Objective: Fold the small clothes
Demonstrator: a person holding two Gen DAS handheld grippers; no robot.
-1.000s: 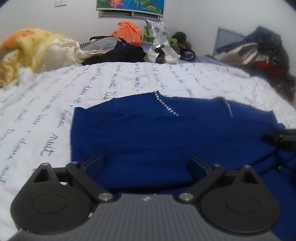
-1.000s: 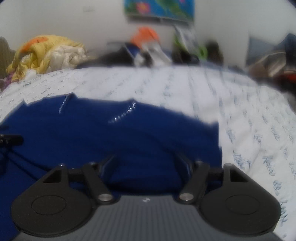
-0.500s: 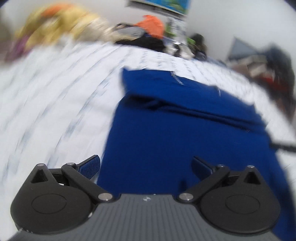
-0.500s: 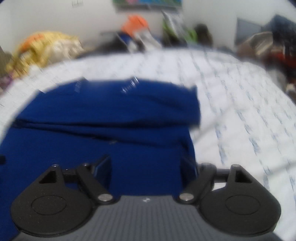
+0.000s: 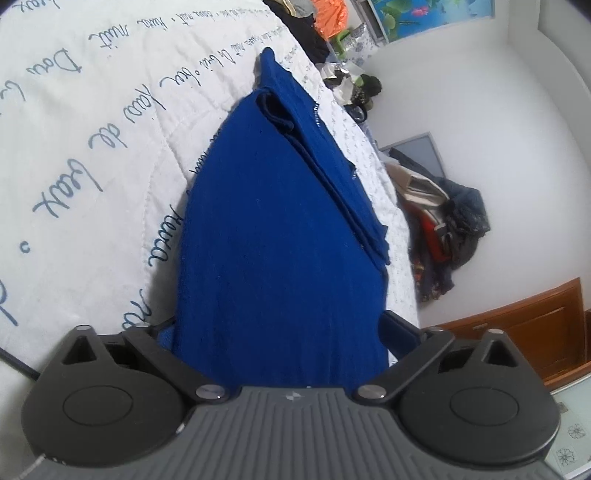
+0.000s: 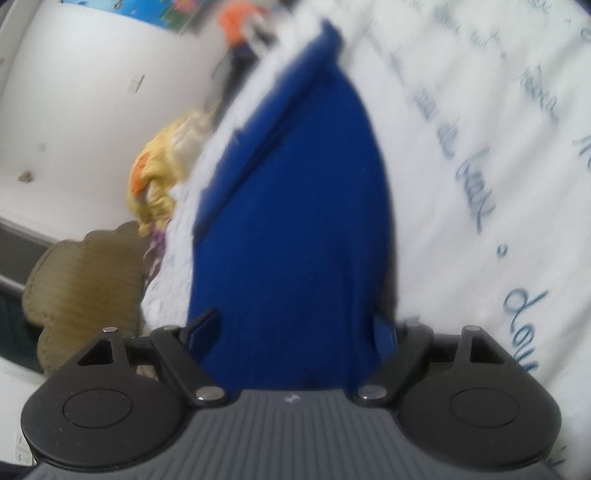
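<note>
A dark blue knitted top (image 5: 277, 221) lies on the white bedspread (image 5: 92, 147), with a folded-over band along its far side. In the left wrist view it runs away from me lengthwise. Its near end sits between the fingers of my left gripper (image 5: 282, 332), whose jaws are closing but stand wide, and the pads do not press the cloth. The right wrist view is blurred. There the same top (image 6: 295, 221) fills the gap of my right gripper (image 6: 295, 332), which is open and tilted, on the bedspread (image 6: 480, 147).
A heap of dark clothes (image 5: 450, 221) leans on the wall beyond the bed, beside wooden furniture (image 5: 535, 325). An orange bag (image 5: 330, 14) and clutter sit at the bed's far end. A yellow quilt (image 6: 159, 177) and a brown cushion (image 6: 85, 280) lie off the other side.
Both grippers drew back from the far fold and swung out to opposite ends of the top, rolling as they went. The top now points away lengthwise in both views.
</note>
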